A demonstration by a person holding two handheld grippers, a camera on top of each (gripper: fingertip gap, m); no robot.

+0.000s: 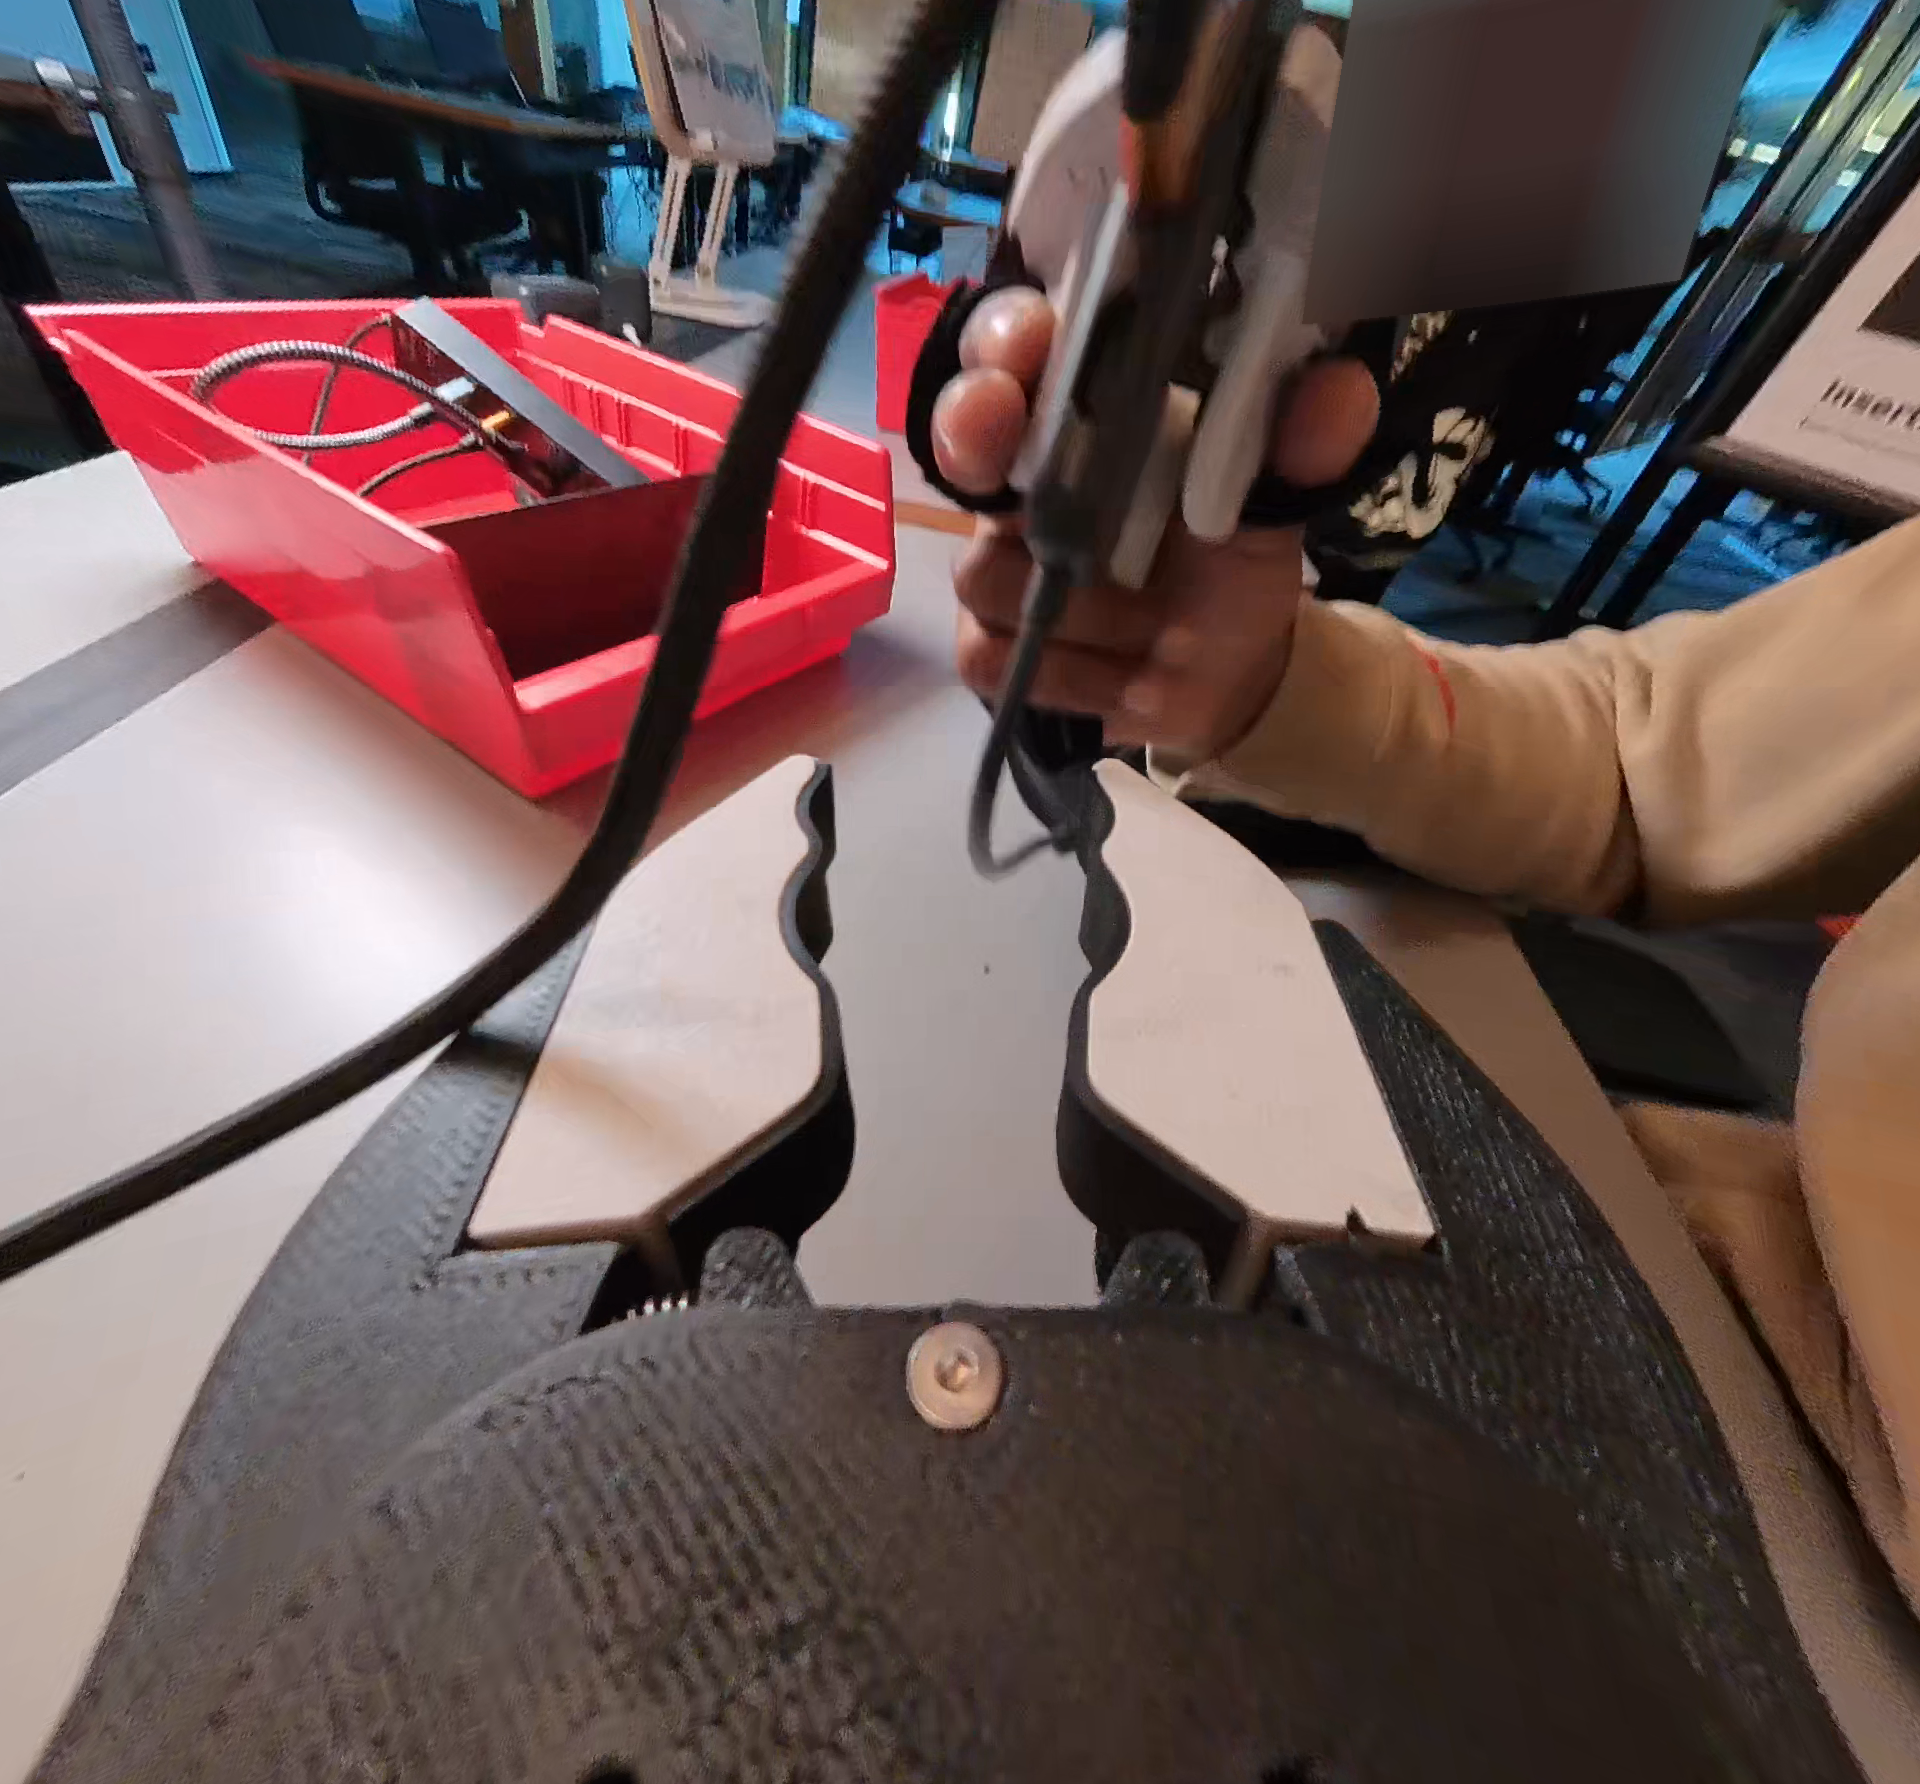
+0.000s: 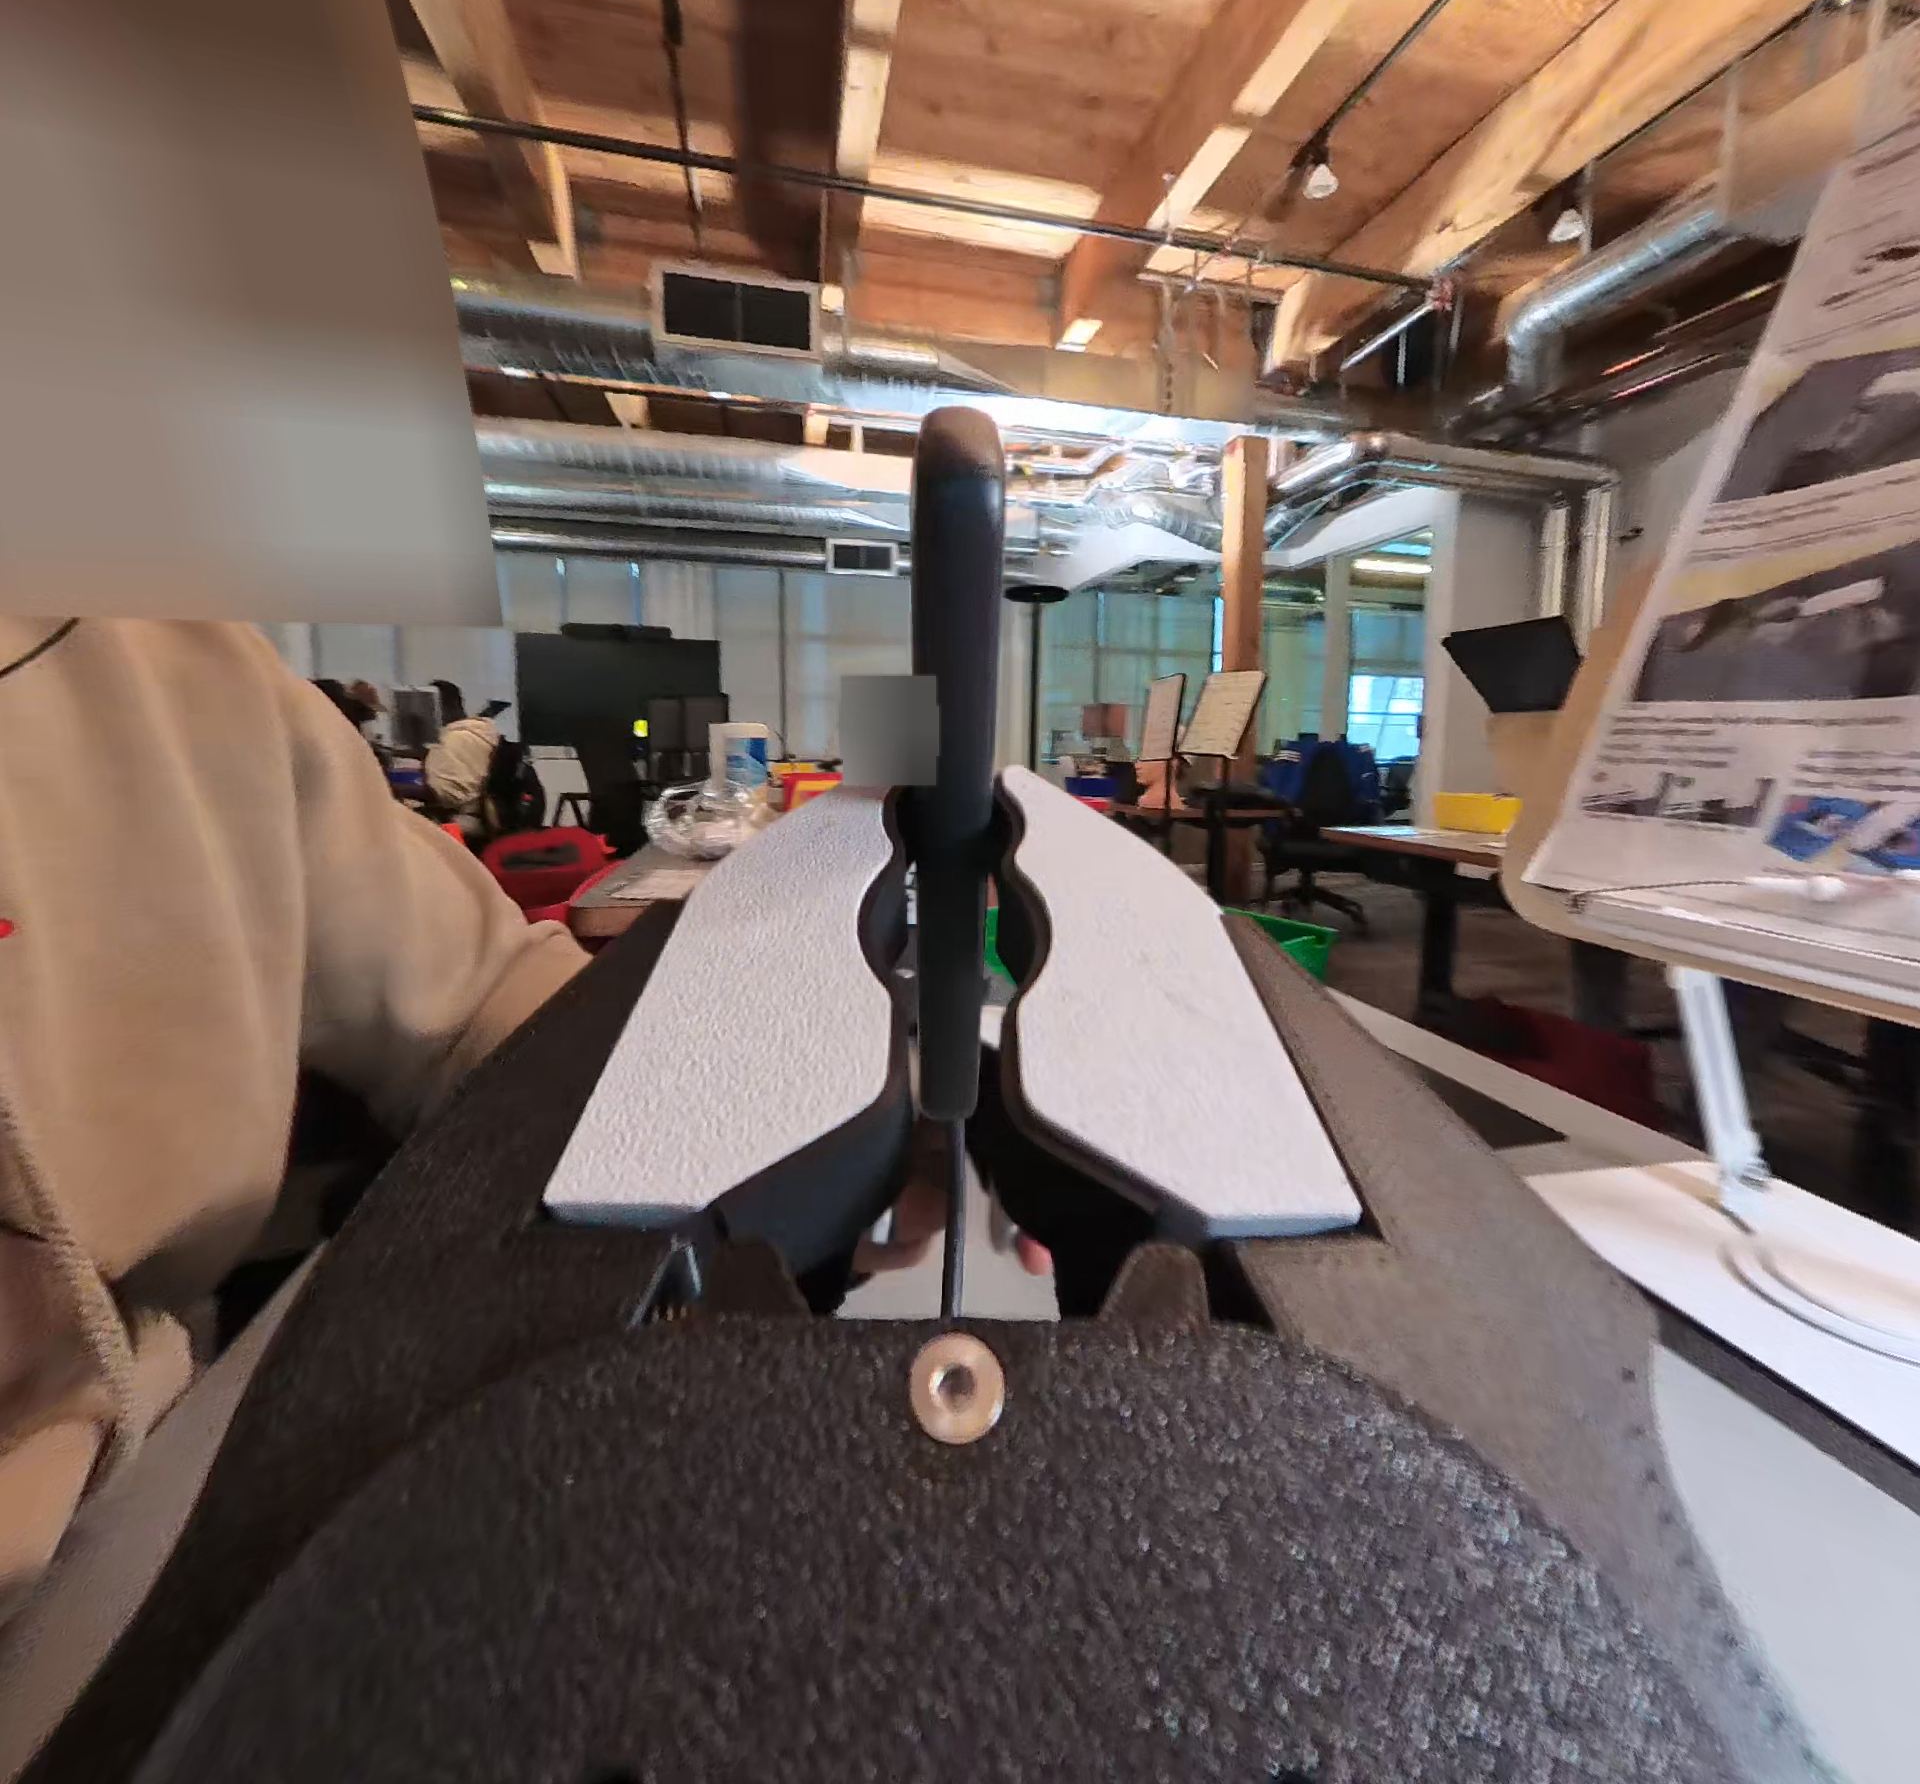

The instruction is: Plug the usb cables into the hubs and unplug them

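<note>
Fingers of the right gripper [image 2: 951,835] pinch a black hub [image 2: 956,747] upright, long axis along them; left gripper [image 1: 956,887] fingers spread empty over the desk [image 1: 260,903], nearer the red bin [image 1: 416,581], usb cables [image 1: 312,384] inside

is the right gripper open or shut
Shut: in the right wrist view the right gripper fingers clamp a black hub that stands upright between them.
</note>
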